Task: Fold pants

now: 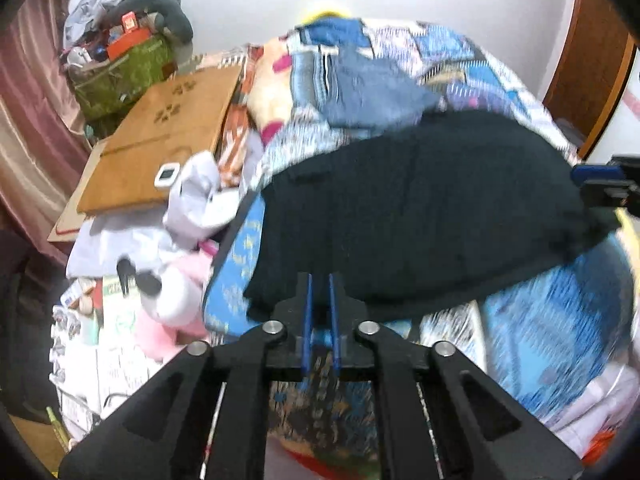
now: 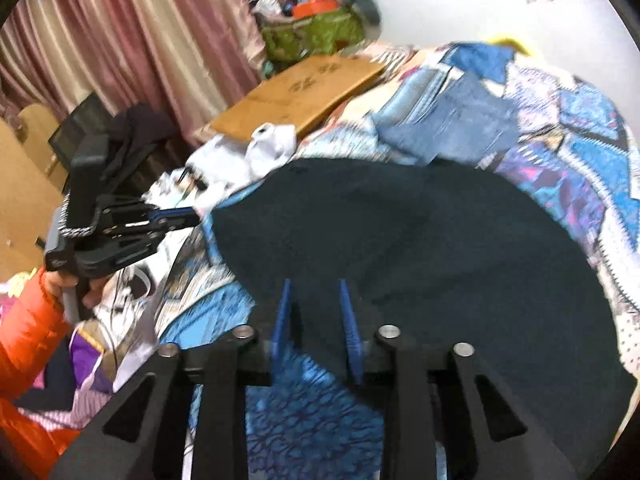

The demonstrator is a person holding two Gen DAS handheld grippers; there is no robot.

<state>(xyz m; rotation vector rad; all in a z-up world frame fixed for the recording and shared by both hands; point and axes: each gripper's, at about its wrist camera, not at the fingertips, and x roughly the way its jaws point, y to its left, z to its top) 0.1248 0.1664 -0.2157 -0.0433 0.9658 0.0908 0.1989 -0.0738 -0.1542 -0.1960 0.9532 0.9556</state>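
Cluttered bedroom: pink curtain at far left, then a wooden board with a small white gadget on it, and loose white cloth at its near corner. Right of that, a bed under a blue patchwork quilt, with a folded pair of jeans lying toward its far side.

Black pants lie spread across the quilt, filling the middle of both wrist views. They look already doubled into a broad slab, near edge toward me, though blur hides seams and waistband.

Left gripper: jaws nearly together, only a thin slit between the blue fingers. Its tips sit at the near left edge of the pants. I see no cloth pinched between them; judge it empty.

Right gripper: jaws partly apart, hovering over the near edge of the pants, nothing between them. From this side I also see a hand in an orange sleeve carrying the left gripper beside the left end of the pants.

Handling, my judgement: soft, limp, thick-looking fabric, light enough for two pinches, not fragile. It will sag and drape between grips, and a shallow bite may take only the top layer. I'd take hold at the two near corners, biting through all layers, with matching lift on both sides so the fold lands square.
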